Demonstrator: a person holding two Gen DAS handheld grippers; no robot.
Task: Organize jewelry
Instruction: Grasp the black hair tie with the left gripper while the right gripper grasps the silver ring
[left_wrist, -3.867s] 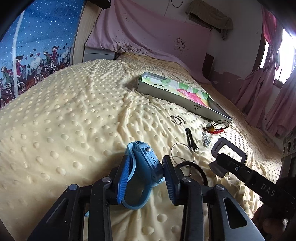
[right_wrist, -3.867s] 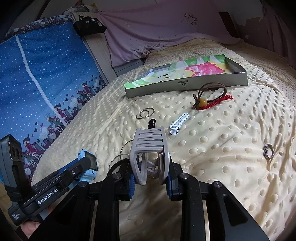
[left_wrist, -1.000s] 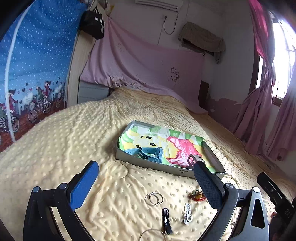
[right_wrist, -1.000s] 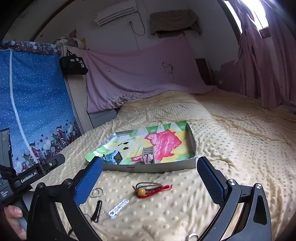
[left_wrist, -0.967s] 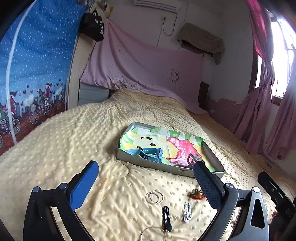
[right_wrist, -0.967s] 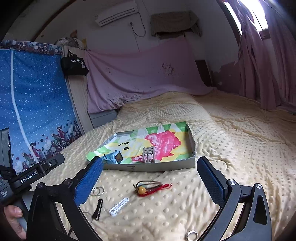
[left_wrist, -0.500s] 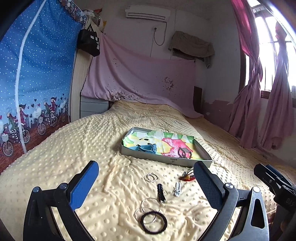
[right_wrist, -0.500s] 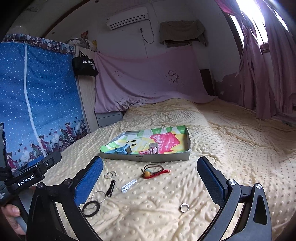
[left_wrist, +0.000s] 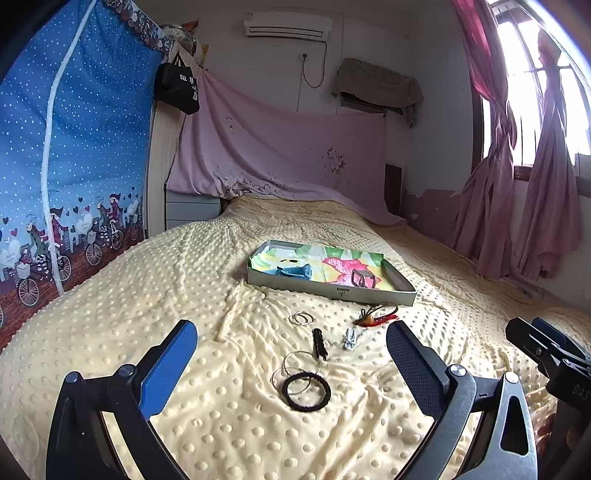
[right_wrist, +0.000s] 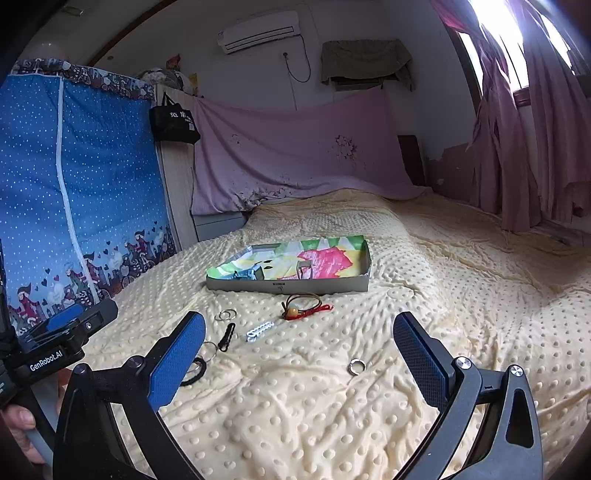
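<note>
Black round hair tie (left_wrist: 306, 391) lies nearest on the bumpy yellow bed (left_wrist: 147, 295), between the left tool's (left_wrist: 291, 363) wide-open fingers. Right tool (right_wrist: 299, 354) is open and empty too. Best to drop straight down, pinch one edge, then carry it to the far colourful cardboard tray (left_wrist: 332, 290).

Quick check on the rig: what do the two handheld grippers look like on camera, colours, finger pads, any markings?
Both are black frames with silver pivot screws. The left gripper and right gripper each carry one blue pad and one dark textured pad. White "GenRobot.AI" lettering marks the left unit's body; "DAS" shows on the right's. No cables visible.
</note>
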